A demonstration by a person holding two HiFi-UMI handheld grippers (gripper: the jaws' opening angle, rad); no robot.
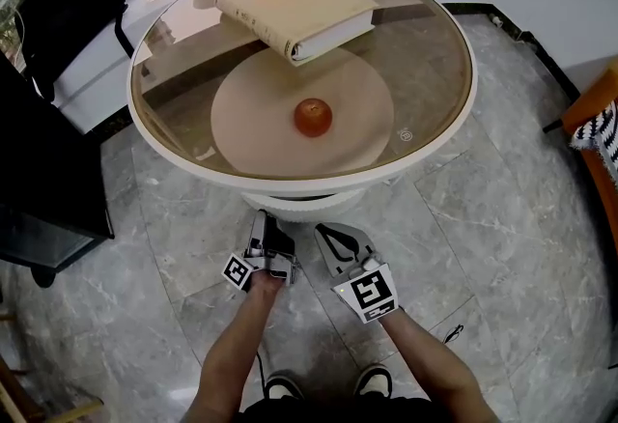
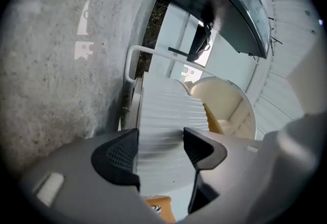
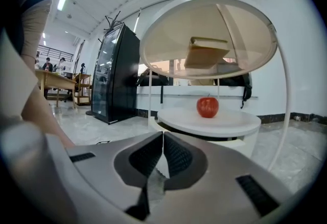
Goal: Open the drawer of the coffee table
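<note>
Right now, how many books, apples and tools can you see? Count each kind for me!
Book: 1
Apple: 1
Tools: 2, the left tool and the right tool
Total: 4

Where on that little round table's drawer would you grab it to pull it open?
Probably the ribbed white drawer front under the lower shelf, approached head-on from the person's side: no handle shows, so the left hand-held gripper's open jaws would pinch its edge.
</note>
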